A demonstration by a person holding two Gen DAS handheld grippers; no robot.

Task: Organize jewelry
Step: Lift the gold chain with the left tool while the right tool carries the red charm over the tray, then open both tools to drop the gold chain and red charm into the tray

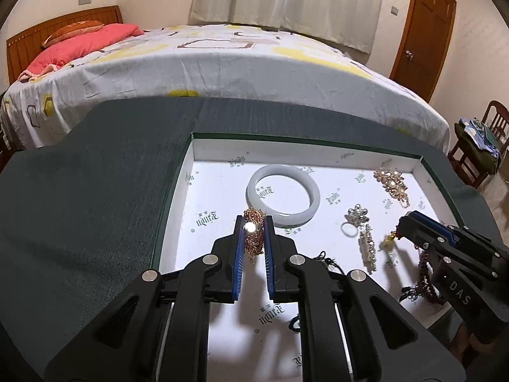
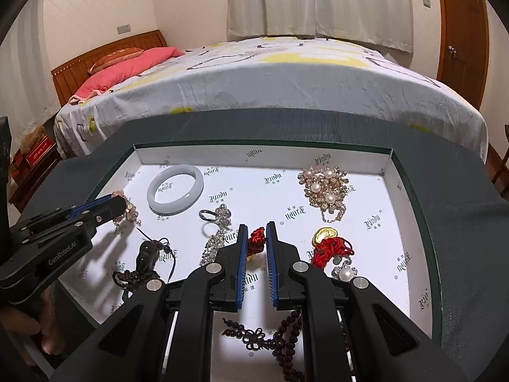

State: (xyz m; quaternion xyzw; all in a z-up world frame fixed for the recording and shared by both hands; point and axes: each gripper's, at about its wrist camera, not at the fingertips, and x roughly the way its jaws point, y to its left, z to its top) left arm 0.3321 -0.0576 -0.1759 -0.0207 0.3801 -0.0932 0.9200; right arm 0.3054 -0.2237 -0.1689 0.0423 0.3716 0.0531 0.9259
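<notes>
Closest to us, the left gripper (image 1: 253, 222) is clamped on a gold chain bracelet (image 1: 253, 235), hanging over the white printed box tray (image 2: 386, 162) just near of the pale jade bangle (image 1: 283, 194). On the right, the right gripper (image 2: 256, 227) pinches a red knotted cord charm (image 2: 256, 241) beside the pearl brooch (image 2: 324, 191).

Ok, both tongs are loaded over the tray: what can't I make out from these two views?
- Dark bead strand, right wrist view: its lower part hidden by the right tongs.
- Gold chain piece, left wrist view: glare and the left tongs' fingers hide its shape.
- Red knotted charm: mostly covered by fingers.
</notes>
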